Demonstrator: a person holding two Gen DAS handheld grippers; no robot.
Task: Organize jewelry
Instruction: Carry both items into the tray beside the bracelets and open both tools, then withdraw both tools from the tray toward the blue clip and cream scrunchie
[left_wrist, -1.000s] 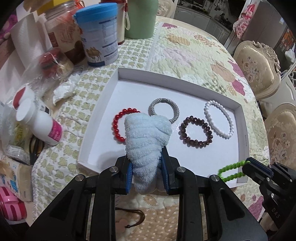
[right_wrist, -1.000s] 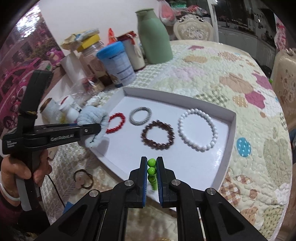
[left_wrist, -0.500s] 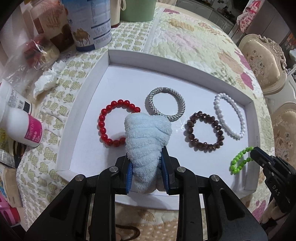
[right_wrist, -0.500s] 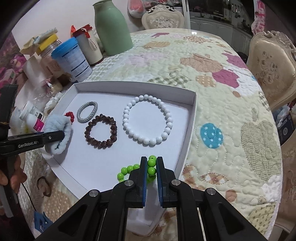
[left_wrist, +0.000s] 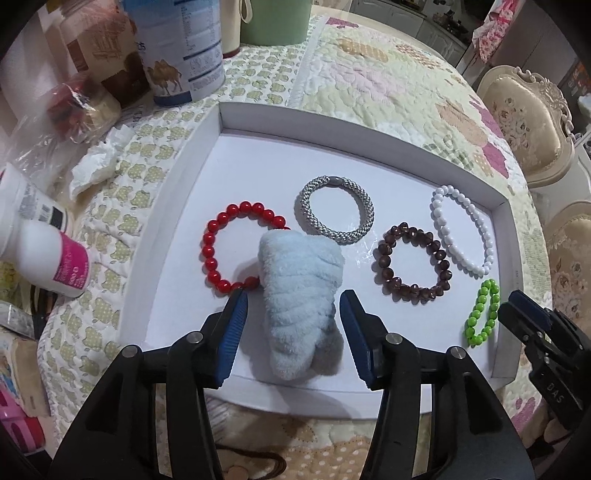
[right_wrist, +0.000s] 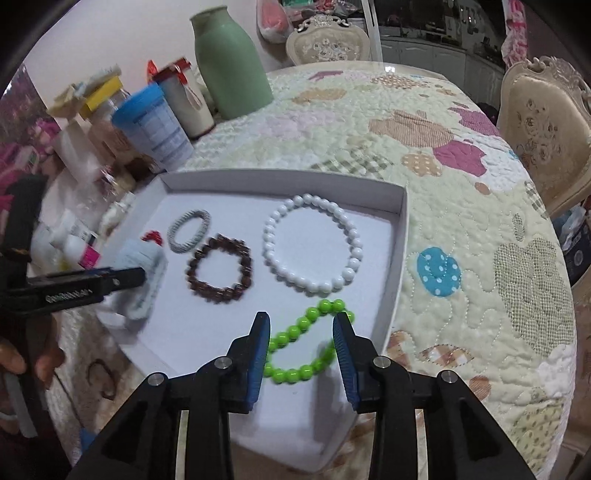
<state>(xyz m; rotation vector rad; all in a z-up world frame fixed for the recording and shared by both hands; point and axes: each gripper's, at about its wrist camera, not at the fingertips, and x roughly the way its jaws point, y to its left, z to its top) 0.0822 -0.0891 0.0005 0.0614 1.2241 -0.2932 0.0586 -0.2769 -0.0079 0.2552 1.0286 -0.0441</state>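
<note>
Both my hand-held grippers point steeply down into the white tray (left_wrist: 192, 155), and both have just been opening. The left hand-held gripper (left_wrist: 291, 314) is released around the fluffy blue scrunchie (left_wrist: 299, 280) at lower centre. The right hand-held gripper (right_wrist: 301, 332) has let go, green bead bracelet (right_wrist: 299, 347) lying between. The red bracelet (left_wrist: 221, 251) is crowded against the scrunchie.

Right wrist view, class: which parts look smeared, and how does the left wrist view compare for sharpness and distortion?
Right wrist view: the left gripper and fluffy blue scrunchie are motion-smeared, the green bead bracelet slightly soft. Left wrist view: beads crisp; fisheye bows the white tray rim; dark corners.
</note>
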